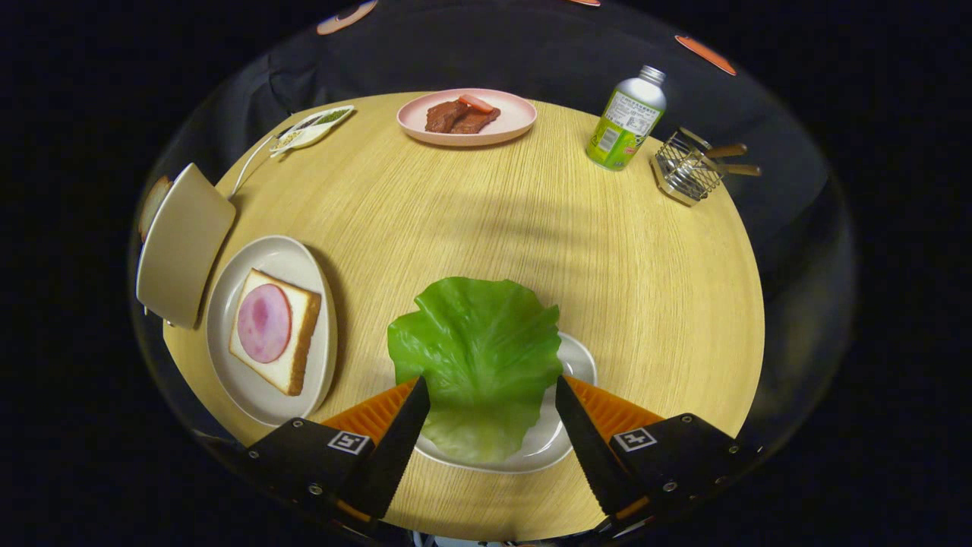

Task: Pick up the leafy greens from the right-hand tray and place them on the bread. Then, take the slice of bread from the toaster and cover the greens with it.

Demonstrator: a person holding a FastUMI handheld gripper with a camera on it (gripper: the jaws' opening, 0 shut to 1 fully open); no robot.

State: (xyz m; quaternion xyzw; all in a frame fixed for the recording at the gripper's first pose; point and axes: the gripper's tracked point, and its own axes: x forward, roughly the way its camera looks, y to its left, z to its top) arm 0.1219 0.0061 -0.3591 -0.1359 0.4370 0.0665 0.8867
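Note:
A green lettuce leaf [474,349] lies on a small white tray [569,433] on the round wooden table. My gripper [490,387] is open, with its two fingers standing on either side of the leaf's near half, not pressing on it. To the left of the fingers a slice of bread [292,346] topped with a round pink ham slice [263,323] rests on a white oval plate [243,391]. Beyond that plate stands a beige toaster [182,243], and a slice of bread [152,203] peeks out at its far side.
At the back of the table a pink plate [512,118] holds brown meat pieces. A green-labelled bottle [626,121] and a wire basket with utensils [687,171] stand at the back right. A small white dish [311,129] lies at the back left.

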